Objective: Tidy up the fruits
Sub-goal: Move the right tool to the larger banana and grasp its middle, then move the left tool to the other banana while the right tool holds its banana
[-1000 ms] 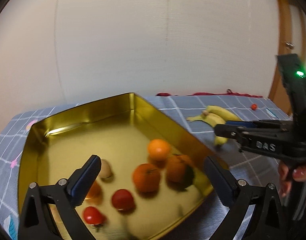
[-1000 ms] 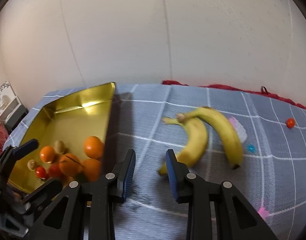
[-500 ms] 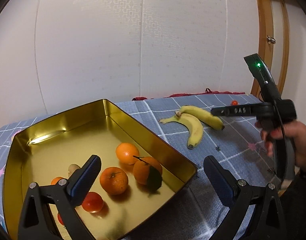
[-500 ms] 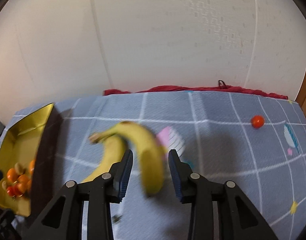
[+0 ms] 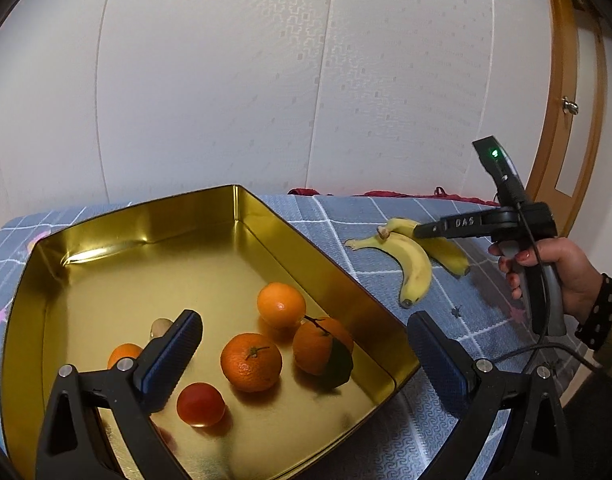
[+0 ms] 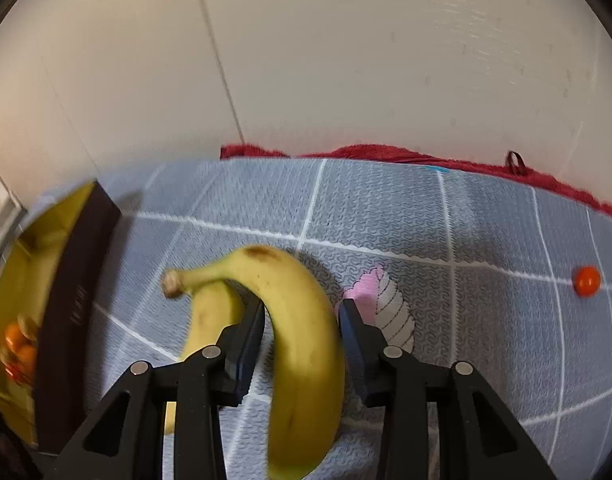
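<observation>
Right gripper (image 6: 301, 320) straddling right-hand banana (image 6: 301, 340) beside gold tray (image 5: 233, 216), jaws just opening, not yet pinching. Joined twin (image 6: 209, 320) liable to drag, twisting grip. Left gripper (image 5: 306, 344) wide, empty.

The left wrist view looks from behind its jaws, tilted down over the gold tray (image 5: 265, 216) close below, facing the white wall (image 5: 265, 80). The right wrist view points more steeply down, very close over the bananas (image 6: 301, 320) on the grey mat (image 6: 466, 232). Both share the bananas, the tray's edge and the mat's far edge; the left view also catches the right gripper (image 5: 426, 232).
</observation>
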The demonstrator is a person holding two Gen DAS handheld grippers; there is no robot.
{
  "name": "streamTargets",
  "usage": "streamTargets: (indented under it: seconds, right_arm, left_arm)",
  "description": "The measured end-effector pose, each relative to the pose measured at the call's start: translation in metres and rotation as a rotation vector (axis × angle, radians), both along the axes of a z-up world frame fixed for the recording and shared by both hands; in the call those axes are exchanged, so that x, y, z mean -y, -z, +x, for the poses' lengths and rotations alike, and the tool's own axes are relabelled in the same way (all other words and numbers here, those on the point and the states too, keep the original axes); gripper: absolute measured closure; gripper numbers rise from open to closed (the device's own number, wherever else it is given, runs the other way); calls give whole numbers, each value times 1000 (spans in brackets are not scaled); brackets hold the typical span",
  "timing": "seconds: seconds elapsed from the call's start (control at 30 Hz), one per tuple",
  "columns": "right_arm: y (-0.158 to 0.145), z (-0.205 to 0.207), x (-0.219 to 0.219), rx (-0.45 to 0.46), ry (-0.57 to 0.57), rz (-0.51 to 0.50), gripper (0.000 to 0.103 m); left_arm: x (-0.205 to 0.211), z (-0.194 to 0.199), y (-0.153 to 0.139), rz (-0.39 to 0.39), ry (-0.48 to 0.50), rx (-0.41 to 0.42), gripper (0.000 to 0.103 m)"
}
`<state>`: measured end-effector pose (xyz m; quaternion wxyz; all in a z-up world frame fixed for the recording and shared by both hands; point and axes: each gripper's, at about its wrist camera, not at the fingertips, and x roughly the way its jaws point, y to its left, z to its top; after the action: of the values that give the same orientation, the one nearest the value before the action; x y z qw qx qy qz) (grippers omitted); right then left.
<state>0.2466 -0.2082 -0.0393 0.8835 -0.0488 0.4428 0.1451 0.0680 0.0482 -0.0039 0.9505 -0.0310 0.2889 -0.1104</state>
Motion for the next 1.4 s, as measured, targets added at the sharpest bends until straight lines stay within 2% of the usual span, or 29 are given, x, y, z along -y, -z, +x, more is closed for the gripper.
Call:
streamTargets:
  seconds: [0.17, 0.43, 0.6, 0.77, 0.9, 1.27, 1.37, 1.4]
  right_arm:
    - [-2, -5, 3, -1, 42, 5, 69]
    - [-5, -16, 31, -29, 162, 72, 69]
    - [-7, -23, 46, -16, 238, 35, 69]
    - [-7, -25, 57, -3, 276, -7, 69]
    - [-7, -25, 63, -5, 294, 1, 69]
    - [-7, -30, 80, -25, 363, 11, 69]
    - [-7, -31, 84, -29, 367, 21, 69]
    - [-7, -31, 85, -31, 368, 27, 69]
  left_arm:
    - [1, 2, 1, 11, 2, 2, 0]
    - [7, -4, 1, 49, 10, 10, 0]
    - [16, -9, -2, 61, -3, 13, 0]
    - [35, -6, -9, 38, 19, -6, 0]
    - [57, 8, -16, 26, 36, -38, 0]
    - [114, 69, -18, 87, 13, -169, 1]
    - [129, 83, -12, 122, 12, -203, 3]
    - [135, 91, -8, 135, 15, -227, 7]
